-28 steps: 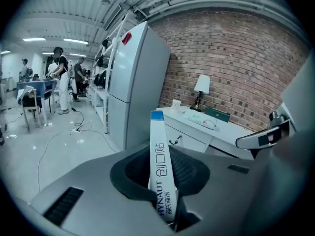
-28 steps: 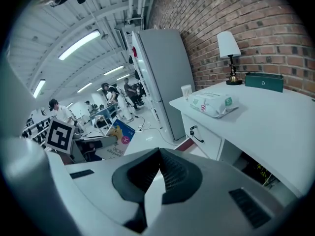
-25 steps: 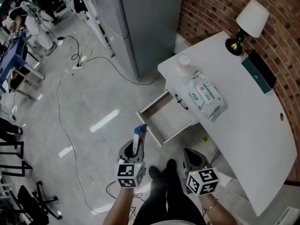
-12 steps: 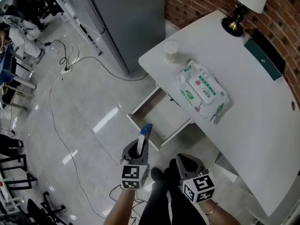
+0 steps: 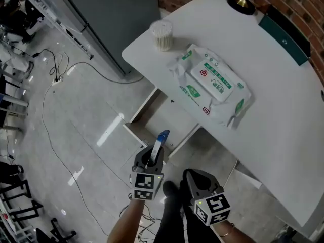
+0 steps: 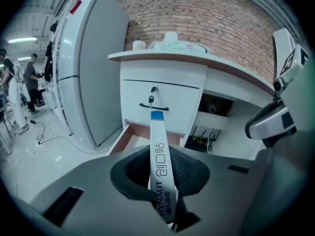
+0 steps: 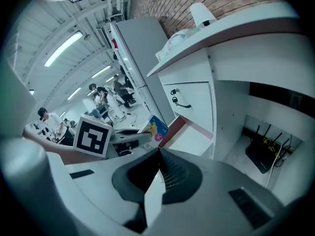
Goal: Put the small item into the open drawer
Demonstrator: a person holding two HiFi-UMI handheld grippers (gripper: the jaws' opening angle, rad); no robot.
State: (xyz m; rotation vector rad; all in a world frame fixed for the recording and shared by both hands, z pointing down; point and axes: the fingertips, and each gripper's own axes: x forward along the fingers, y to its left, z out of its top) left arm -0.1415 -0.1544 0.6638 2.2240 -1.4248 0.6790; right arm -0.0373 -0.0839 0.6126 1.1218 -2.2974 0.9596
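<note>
My left gripper (image 5: 150,159) is shut on a slim white box with a blue end (image 5: 160,142), which sticks up and forward out of the jaws. In the left gripper view the box (image 6: 160,156) points at the open drawer (image 6: 132,136) just ahead and below. In the head view the box's tip hangs over the front edge of the open drawer (image 5: 152,116), which looks bare inside. My right gripper (image 5: 196,180) hangs beside the left one, shut with nothing in it (image 7: 158,167). From the right gripper view the box (image 7: 157,130) shows by the drawer (image 7: 189,135).
The white table (image 5: 283,135) carries a pack of wet wipes (image 5: 212,84), a jar of cotton swabs (image 5: 162,34), a lamp base (image 5: 242,0) and a dark green box (image 5: 284,40). A closed drawer with a black handle (image 6: 153,105) sits above the open one. Cables trail over the floor (image 5: 61,130).
The table and drawer have come nearer and lower in the head view. My left gripper with the box now reaches the drawer's front edge. The right gripper stays alongside.
</note>
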